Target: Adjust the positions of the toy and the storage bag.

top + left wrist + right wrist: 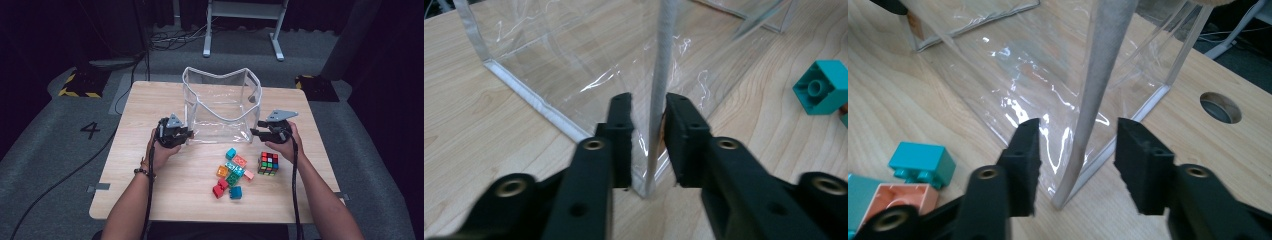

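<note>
high view: tools (187, 135) (256, 133) flanking clear bag (220, 107)

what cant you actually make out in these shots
- Left gripper: the left gripper view leaves unclear whether its pads press the clear bag's corner seam or just flank it.
- Left hand: in the high view it covers most of that gripper.
- Toy blocks: too small in the high view to count; the right gripper view's edge cuts them off.
- Puzzle cube: far faces hidden.
</note>
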### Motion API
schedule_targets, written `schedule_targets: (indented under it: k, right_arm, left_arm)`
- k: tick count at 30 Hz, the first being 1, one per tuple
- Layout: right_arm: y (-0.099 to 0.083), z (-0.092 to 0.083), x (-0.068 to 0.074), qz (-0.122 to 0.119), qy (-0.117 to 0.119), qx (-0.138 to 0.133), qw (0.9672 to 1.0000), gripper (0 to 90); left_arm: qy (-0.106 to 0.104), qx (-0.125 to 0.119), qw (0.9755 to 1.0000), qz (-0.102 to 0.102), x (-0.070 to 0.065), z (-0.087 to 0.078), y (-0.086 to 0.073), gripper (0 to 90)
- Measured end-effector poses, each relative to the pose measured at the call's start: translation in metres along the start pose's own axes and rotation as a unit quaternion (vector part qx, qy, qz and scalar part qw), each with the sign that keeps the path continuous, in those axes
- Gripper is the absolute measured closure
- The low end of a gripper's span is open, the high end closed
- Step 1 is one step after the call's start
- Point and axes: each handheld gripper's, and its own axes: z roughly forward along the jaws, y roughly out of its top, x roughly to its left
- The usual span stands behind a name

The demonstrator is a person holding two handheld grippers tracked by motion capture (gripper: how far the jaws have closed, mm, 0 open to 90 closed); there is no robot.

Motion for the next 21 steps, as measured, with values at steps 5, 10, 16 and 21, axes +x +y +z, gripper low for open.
schedule_targets:
  k: [5, 10, 16, 21]
  right_arm:
    - [0.0014, 0.0059, 0.0033, -0.027, 0.002, 0.002, 0.9996, 77.7]
    - [-0.0008, 0.0081, 0.0015, -0.026, 0.000, -0.005, 0.9996, 86.0]
    - [-0.0036, 0.0058, 0.0017, -0.022, 0.008, -0.012, 0.9997, 87.2]
    - [-0.0073, 0.0008, 0.0036, -0.021, 0.013, -0.016, 0.9996, 87.3]
  left_arm:
    - [-0.003, 0.005, 0.9998, 0.018, -0.0017, 0.0026, 0.0015, 86.5]
    - [-0.009, 0.008, 0.9998, 0.015, -0.0010, 0.0033, 0.0024, 86.9]
    - [-0.016, 0.008, 0.9998, 0.012, -0.0022, 0.0004, 0.0002, 87.0]
    - [-0.025, 0.009, 0.9994, 0.021, -0.0063, -0.0032, -0.0023, 86.9]
